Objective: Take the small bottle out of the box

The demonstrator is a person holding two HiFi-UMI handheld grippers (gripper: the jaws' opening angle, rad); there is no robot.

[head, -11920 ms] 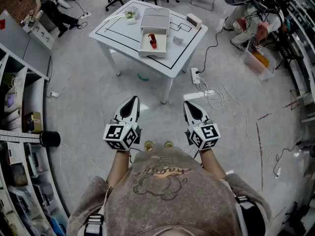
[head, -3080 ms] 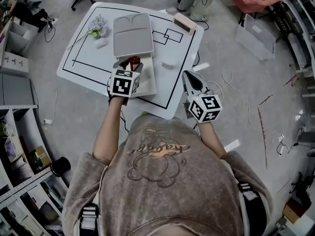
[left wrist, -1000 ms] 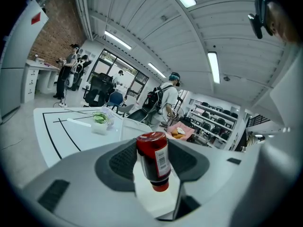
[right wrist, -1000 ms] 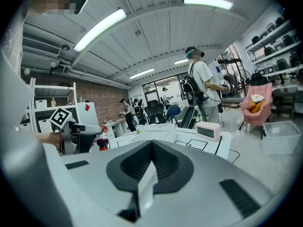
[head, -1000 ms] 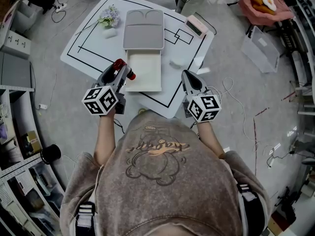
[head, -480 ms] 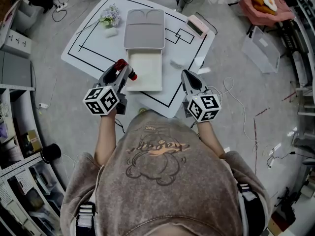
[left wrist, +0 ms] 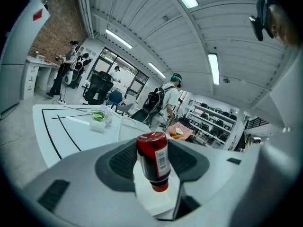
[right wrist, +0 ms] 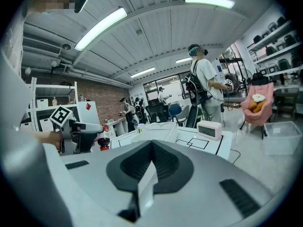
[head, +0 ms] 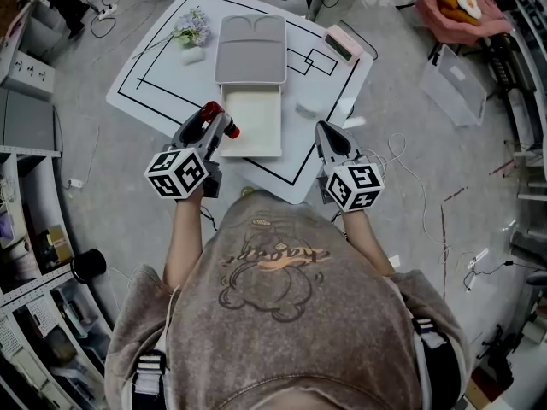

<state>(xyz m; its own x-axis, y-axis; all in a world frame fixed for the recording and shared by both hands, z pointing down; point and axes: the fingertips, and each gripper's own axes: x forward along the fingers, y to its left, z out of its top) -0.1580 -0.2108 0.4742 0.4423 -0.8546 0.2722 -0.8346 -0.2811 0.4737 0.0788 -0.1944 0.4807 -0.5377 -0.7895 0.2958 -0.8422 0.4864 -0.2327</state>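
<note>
The small red bottle (head: 227, 130) is clamped between the jaws of my left gripper (head: 214, 123), held in the air just left of the open cream box (head: 252, 126). In the left gripper view the bottle (left wrist: 153, 160) hangs cap-down with its barcode label showing, and the pads of the left gripper (left wrist: 152, 167) press on both its sides. The box tray is empty; its grey lid (head: 249, 51) lies open behind it. My right gripper (head: 328, 137) hovers at the table's front right edge, its jaws together in the right gripper view (right wrist: 150, 170) with nothing held.
On the white table (head: 154, 88) with black lines lie a flower sprig (head: 190, 31), a pink clock (head: 342, 43) and a small white object (head: 308, 108). A clear bin (head: 453, 75) and cables lie on the floor at the right. A person (right wrist: 203, 86) stands beyond the table.
About three seconds ago my left gripper was down in the box at the bottle; now it holds the bottle outside, left of the box. Over the last second almost nothing has moved.
</note>
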